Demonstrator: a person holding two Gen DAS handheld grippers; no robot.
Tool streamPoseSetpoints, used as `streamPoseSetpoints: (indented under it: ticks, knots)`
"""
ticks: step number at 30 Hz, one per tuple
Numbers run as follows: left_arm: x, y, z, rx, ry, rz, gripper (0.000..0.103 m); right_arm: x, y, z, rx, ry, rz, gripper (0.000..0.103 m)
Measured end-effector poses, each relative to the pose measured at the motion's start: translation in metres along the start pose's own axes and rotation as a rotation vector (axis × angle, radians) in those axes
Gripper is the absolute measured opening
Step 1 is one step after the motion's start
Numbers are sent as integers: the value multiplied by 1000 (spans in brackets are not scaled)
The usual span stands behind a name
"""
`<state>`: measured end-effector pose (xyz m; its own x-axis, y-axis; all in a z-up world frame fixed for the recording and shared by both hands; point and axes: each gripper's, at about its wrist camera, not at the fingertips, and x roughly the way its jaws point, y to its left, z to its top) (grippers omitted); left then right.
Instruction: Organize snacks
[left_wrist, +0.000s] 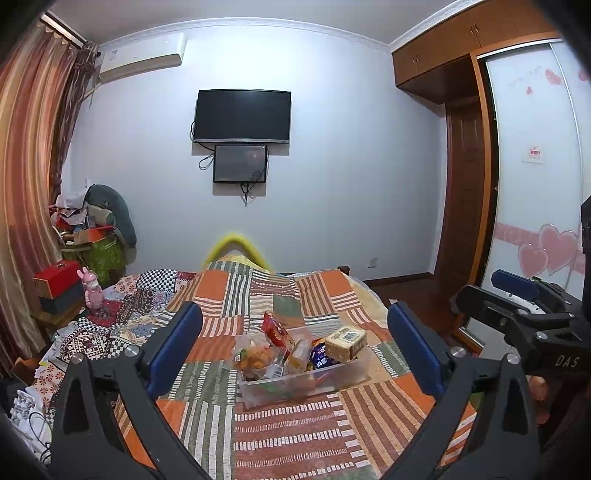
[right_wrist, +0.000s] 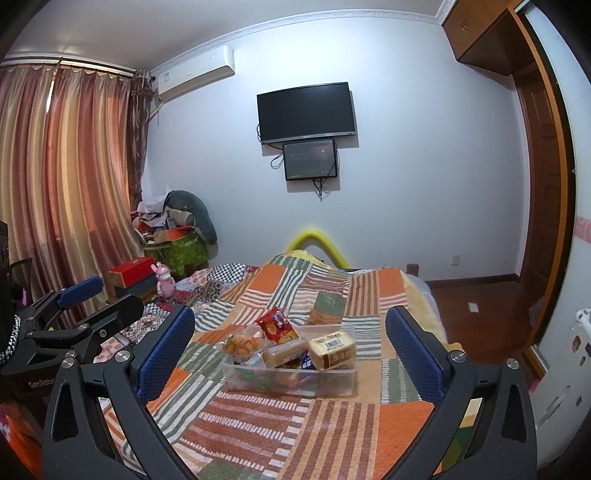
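Snacks (left_wrist: 334, 341) in bin (left_wrist: 295, 384) on bed (left_wrist: 295, 435)

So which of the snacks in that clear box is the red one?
The red snack packet, standing up at the clear box's far left; the others are tan bread or orange.

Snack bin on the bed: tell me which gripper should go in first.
Either, nearly; slight edge to the right gripper. Both stand open and empty, short of the clear bin. The bread loaf sits at the bin's right end, on that side.

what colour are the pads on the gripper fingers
Blue, with a fine dotted texture, on black fingers. It shows best in the right wrist view.
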<state>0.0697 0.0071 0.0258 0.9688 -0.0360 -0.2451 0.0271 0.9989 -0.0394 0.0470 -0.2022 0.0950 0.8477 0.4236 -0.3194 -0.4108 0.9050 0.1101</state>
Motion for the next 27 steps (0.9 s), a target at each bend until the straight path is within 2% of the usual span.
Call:
streamPoseSetpoints:
  ticks: [27]
  knots:
    - [3,-3,0,1,6,-8,103,-2,-1,1,-17,-4,-17,103]
